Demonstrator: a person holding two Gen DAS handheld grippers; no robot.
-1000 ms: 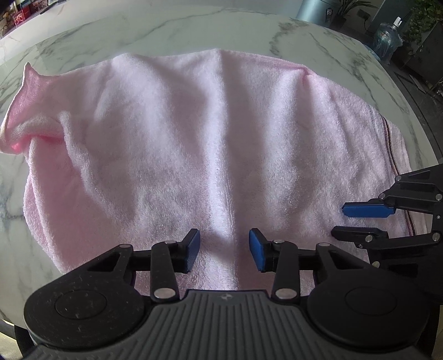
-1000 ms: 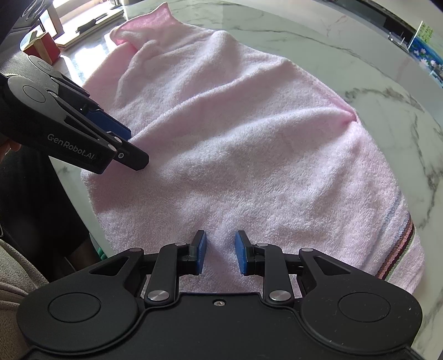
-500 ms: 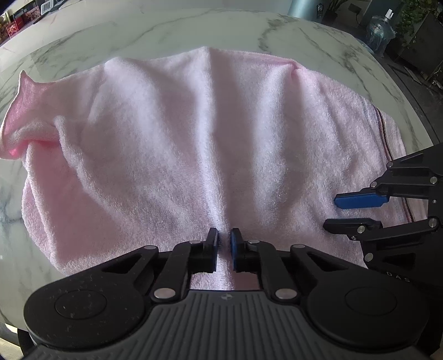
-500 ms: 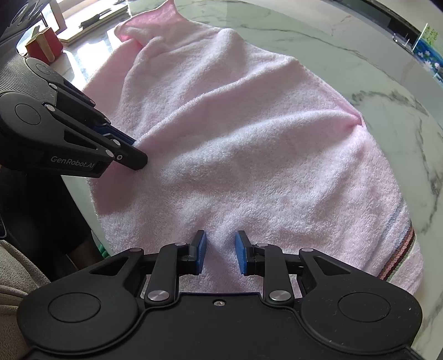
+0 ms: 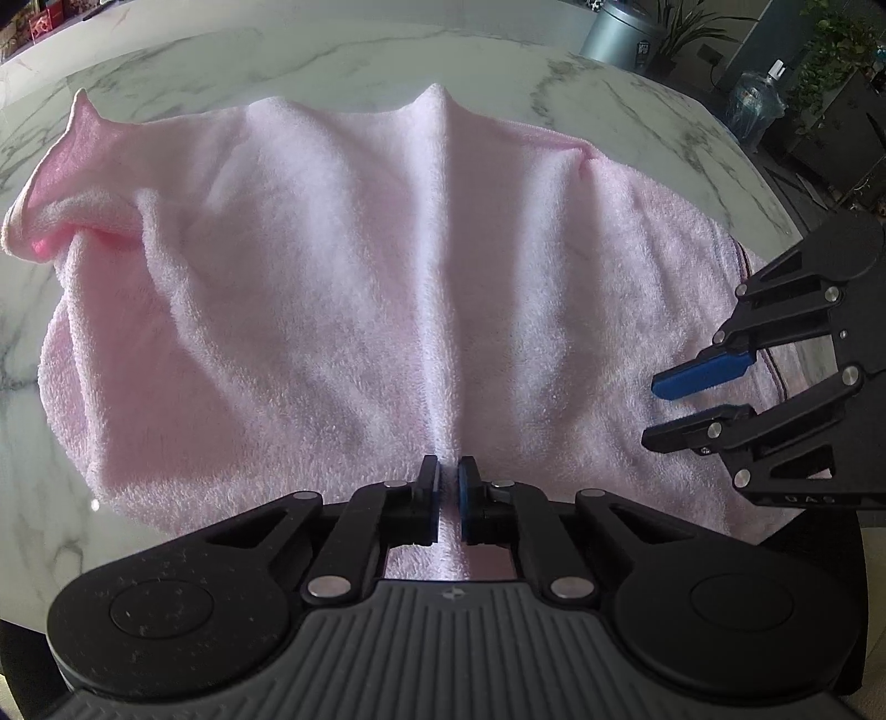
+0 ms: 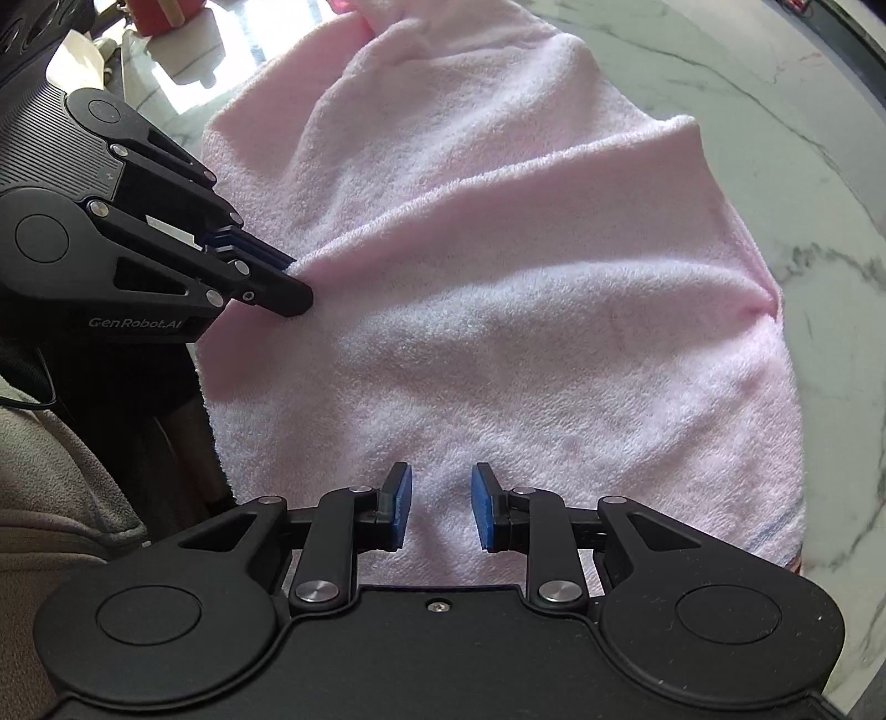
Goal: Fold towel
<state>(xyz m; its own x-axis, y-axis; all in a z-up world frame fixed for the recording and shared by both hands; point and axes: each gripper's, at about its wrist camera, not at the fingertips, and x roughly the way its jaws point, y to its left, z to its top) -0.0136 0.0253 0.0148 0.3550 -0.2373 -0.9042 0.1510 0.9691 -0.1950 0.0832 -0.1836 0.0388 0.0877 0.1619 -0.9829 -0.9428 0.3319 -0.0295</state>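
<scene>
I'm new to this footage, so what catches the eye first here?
A pink towel spreads across the marble table. The left gripper pinches its near edge, raising a ridge. The right gripper is open above the towel's near edge.

The towel lies spread on the surface; the left gripper sits at its near edge; the right gripper lies over its right end.

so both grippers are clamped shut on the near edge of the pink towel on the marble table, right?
Not quite. Only the left gripper is shut on the pink towel, pinching up a ridge. The right gripper is open, its jaws apart over the near edge, as the right wrist view shows. The marble table is correct.
</scene>
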